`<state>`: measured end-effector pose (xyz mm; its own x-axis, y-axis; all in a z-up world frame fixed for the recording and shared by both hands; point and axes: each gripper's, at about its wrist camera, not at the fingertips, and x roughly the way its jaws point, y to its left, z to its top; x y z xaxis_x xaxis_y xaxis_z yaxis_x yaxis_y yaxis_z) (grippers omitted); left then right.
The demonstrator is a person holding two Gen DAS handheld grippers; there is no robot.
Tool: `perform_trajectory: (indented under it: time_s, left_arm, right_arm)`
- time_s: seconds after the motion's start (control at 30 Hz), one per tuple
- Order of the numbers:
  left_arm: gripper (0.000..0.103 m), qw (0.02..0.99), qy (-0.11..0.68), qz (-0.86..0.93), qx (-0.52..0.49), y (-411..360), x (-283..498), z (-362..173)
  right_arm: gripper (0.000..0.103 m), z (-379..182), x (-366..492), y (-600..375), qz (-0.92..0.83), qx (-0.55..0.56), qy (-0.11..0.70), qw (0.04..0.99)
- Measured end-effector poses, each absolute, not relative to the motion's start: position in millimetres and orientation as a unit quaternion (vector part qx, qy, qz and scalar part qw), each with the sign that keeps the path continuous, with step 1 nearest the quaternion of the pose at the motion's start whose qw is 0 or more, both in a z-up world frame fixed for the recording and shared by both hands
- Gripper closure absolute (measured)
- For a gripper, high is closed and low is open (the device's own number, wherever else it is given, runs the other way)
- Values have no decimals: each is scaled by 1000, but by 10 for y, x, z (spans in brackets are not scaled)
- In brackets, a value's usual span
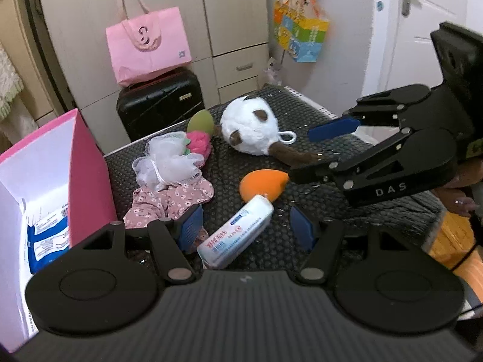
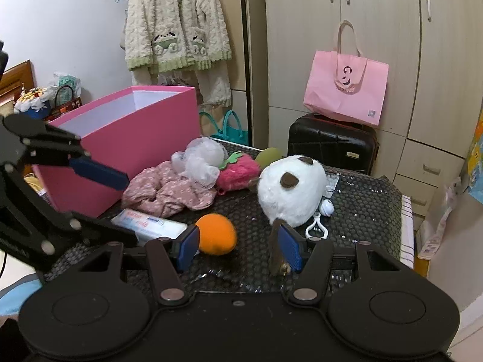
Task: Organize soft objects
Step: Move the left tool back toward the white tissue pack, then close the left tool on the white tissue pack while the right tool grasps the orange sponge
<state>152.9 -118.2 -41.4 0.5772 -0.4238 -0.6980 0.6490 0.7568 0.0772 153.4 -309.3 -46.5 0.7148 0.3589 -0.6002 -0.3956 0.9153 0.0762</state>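
Observation:
On the black honeycomb mat (image 1: 241, 166) lie a white-and-brown plush (image 1: 250, 126) (image 2: 289, 190), an orange sponge (image 1: 262, 182) (image 2: 215, 233), a white tissue pack (image 1: 235, 235) (image 2: 154, 226), a pink floral cloth (image 1: 169, 202) (image 2: 166, 190), a white mesh pouf (image 1: 169, 160) and a pink strawberry toy (image 2: 238, 172). My left gripper (image 1: 246, 229) (image 2: 129, 209) stands open over the tissue pack without pressing it. My right gripper (image 2: 240, 249) (image 1: 314, 154) is open. The sponge sits just past its left finger. The plush's brown tail rests by its right finger.
An open pink box (image 1: 87, 163) (image 2: 129, 138) stands at the mat's left and holds blue-printed packs (image 1: 45, 241). A green sponge (image 1: 200, 120) lies behind the strawberry toy. Behind the table are a black suitcase (image 2: 332, 144) with a pink bag (image 2: 347, 90) on it, and a wardrobe.

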Motion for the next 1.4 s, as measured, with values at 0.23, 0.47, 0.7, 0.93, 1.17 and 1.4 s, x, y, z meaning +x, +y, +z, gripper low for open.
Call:
perform_trajectory:
  time_s: [0.23, 0.47, 0.7, 0.93, 1.17, 1.4]
  left_arm:
    - [40, 864, 363, -311, 161, -1240, 1689, -645]
    - [42, 843, 397, -337, 136, -1206, 1636, -719]
    - [42, 844, 391, -337, 144, -1212, 1552, -779]
    - [39, 844, 391, -339, 142, -1204, 1625, -846]
    - [37, 844, 386, -335, 163, -1244, 1607, -911]
    - [39, 848, 395, -322, 147, -1244, 1667, -981]
  right_arm:
    - [40, -535, 1734, -3077, 207, -18, 321, 924]
    - [40, -574, 1812, -3014, 215, -19, 329, 919]
    - [40, -636, 1830, -2927, 235, -28, 340, 910]
    - [40, -754, 1917, -2857, 263, -19, 368, 892]
    - [59, -802, 1872, -2883, 275, -2, 376, 885]
    - [58, -799, 1699, -2930, 248, -26, 363, 898]
